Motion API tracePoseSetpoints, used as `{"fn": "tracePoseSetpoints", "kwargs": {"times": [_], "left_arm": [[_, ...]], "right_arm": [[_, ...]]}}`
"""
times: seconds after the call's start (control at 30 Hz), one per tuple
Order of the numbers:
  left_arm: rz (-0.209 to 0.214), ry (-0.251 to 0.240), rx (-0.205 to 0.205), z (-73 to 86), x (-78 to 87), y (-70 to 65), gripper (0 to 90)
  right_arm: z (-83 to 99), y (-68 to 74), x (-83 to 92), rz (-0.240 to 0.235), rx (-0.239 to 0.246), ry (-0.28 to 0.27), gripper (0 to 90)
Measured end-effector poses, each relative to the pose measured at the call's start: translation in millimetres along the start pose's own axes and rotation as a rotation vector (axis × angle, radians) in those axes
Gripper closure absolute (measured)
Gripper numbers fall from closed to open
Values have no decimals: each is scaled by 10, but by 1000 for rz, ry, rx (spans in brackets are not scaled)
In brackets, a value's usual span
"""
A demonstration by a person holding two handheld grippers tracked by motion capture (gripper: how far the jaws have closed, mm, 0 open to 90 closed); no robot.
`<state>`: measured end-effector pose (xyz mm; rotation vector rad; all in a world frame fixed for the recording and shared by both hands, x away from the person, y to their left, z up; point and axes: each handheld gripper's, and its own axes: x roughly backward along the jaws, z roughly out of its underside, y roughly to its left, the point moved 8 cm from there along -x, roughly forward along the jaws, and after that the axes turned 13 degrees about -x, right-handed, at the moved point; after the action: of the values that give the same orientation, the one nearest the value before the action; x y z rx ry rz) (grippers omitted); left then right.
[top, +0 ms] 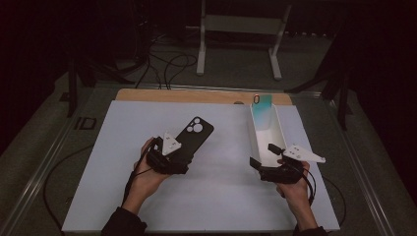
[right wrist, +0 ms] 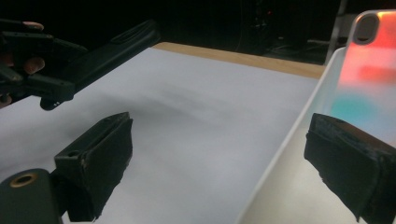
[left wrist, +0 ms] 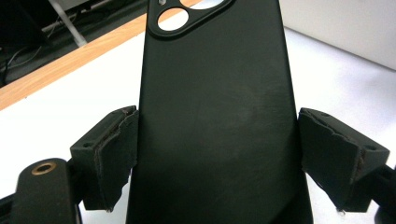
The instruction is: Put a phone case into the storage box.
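Beside the white tray, to its left: a black phone case, camera cut-outs at its far end, lifted at a tilt off the mat.
Left gripper: jaws spread wide and closed on the case's two long edges near its lower end; the left gripper view shows the pads meeting those edges, one of them perhaps only just touching.
Right gripper: at the tray's near end, jaws apart, one outside the tray's left wall and one inside it; whether they press on that wall I cannot tell.
Phone: iridescent back up, leaning inside the tray at its far end.
Step in hand: probably carrying the case toward the tray and the phone, while the other hand steadies the tray.
Next move calls for: bringing the case across level with the tray's rim, keeping its open side matched to the phone, without loosening the hold on the slim edges.
Surface: a white mat under the tray, on a wooden tabletop that shows beyond the tray's far end.
Room: dark, with cables on the floor and a white stand past the tray.
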<state>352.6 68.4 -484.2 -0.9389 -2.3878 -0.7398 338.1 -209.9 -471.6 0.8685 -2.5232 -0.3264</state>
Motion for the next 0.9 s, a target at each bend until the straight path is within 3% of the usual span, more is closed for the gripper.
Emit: {"fn": "tracePoseSetpoints", "kwargs": {"times": [0.53,0.9], "left_arm": [[51,-86,-38,-223,3,-268,156],[88,-133,-89,-415,-4,-478,156]], "right_arm": [[-154,267,-271,-87,-21,53,76],[-248,444,-402,-123,-42,75,82]]}}
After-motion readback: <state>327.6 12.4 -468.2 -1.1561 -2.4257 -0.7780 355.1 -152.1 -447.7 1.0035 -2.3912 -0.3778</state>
